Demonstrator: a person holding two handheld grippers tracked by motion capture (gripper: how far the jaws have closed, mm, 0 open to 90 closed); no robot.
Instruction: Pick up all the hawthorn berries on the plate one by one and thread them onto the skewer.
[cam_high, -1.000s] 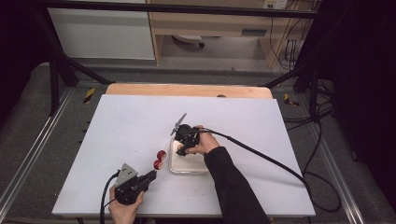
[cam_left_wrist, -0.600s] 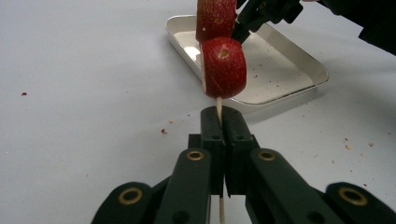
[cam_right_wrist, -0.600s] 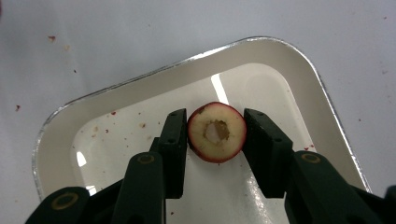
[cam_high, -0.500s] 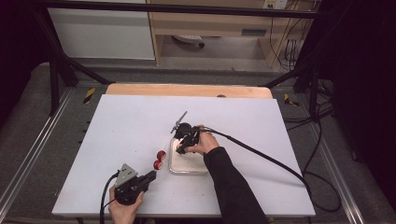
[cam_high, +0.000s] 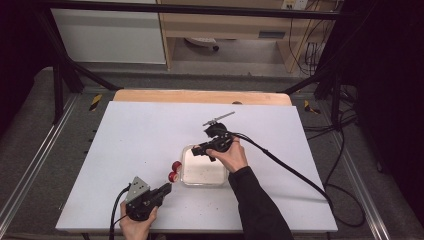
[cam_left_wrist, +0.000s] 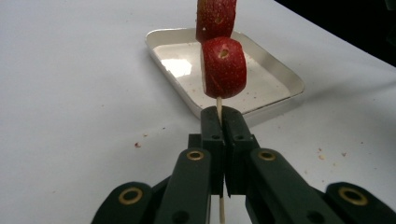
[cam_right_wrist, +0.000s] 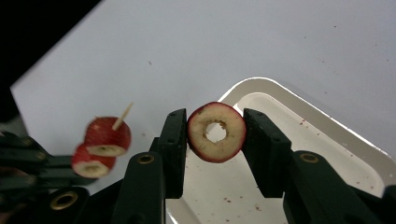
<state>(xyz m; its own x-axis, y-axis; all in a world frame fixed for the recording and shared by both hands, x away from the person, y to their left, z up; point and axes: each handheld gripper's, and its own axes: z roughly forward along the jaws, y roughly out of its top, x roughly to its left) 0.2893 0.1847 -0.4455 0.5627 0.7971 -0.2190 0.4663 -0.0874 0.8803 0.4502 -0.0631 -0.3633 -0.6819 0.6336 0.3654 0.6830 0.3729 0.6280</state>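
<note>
- White tray (cam_high: 204, 172): a shallow, rounded-corner dish lying on the table (cam_high: 125, 145); it serves as the landmark for every entry below. Its floor carries scattered red specks and no fruit.
- Right gripper (cam_high: 206, 150): held by the person's right hand (cam_high: 229, 154) above the far edge of the tray, with a black cable trailing away from the tray on its right side.
- Cored fruit slice (cam_right_wrist: 216, 132): a red-skinned ring with pale flesh and a round hole through its middle, held between the right gripper's two pads, which touch its skin on either side. The jaws have just been closing around it, to a middling width. In the right gripper view the slice hangs above the tray's rim.
- Left gripper (cam_high: 166, 188): held by the left hand (cam_high: 135, 220) near the tray's near-left corner, its jaws closed tight on a thin wooden skewer (cam_left_wrist: 218, 105).
- Two threaded slices (cam_high: 174, 171): red pieces already on the skewer, one behind the other, just beside the tray's left edge. In the left gripper view they stand in front of the tray, the skewer passing through the hole of each.
- Table surface around the tray: white, with a few small crumbs close to the tray's corners.
</note>
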